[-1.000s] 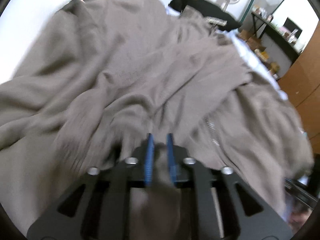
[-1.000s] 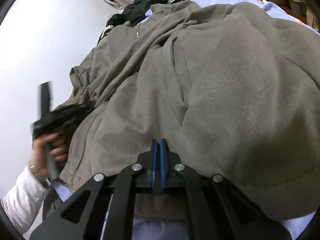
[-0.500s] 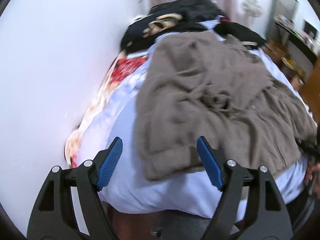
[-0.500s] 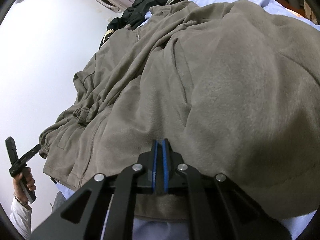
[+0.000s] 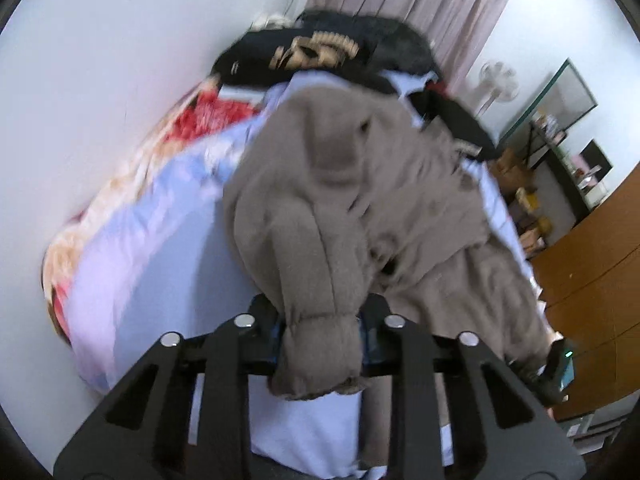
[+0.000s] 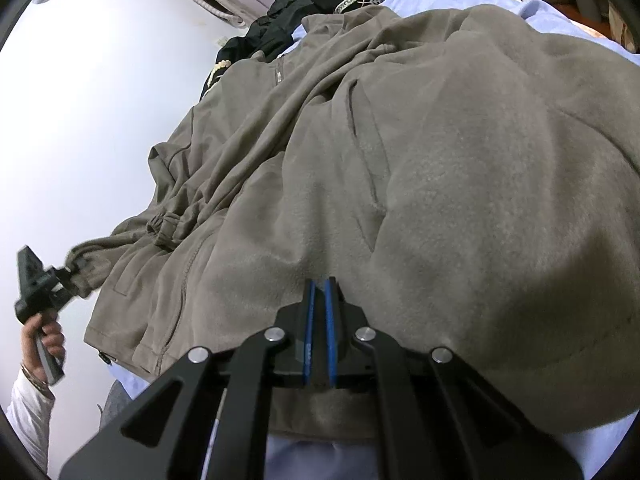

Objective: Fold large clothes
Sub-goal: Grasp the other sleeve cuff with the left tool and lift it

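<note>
While a taupe fleece jacket [image 6: 420,160] lies rumpled across the bed [image 5: 132,264], soft and matte over pale blue sheeting, the left hand-held gripper [image 5: 318,340] is closing on a gathered elastic cuff [image 5: 316,344] bunched between its blue pads near the bed's near edge. The right hand-held gripper [image 6: 319,328] is pinched nearly closed on the jacket's hem at the same edge. Dark garments [image 5: 320,52] are heaped at the bed's far end.
</note>
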Demonstrator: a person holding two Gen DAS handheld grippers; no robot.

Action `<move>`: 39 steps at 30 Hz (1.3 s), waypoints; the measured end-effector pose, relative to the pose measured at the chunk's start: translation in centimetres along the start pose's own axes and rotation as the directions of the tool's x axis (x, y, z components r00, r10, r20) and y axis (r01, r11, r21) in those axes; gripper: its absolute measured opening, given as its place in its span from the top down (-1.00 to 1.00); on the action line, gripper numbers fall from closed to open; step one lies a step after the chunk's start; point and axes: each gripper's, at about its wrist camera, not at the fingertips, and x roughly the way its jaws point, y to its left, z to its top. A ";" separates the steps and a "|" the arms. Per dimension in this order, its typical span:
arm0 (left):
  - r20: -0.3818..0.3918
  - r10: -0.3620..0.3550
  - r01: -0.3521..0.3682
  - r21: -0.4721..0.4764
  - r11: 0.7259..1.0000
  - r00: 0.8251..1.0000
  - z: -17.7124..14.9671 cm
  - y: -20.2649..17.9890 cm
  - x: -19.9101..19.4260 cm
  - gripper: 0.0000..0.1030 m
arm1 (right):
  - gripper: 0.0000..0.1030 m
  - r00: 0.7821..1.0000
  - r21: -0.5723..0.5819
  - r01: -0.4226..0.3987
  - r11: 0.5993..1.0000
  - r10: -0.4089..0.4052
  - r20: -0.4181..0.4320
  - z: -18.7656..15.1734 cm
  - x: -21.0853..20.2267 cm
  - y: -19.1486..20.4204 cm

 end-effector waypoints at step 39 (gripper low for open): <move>-0.368 0.153 0.235 0.809 0.538 0.917 -6.5 -42.0 31.5 0.10 | 0.47 0.963 0.033 -0.220 0.975 0.212 0.168 2.4 -5.4 -1.5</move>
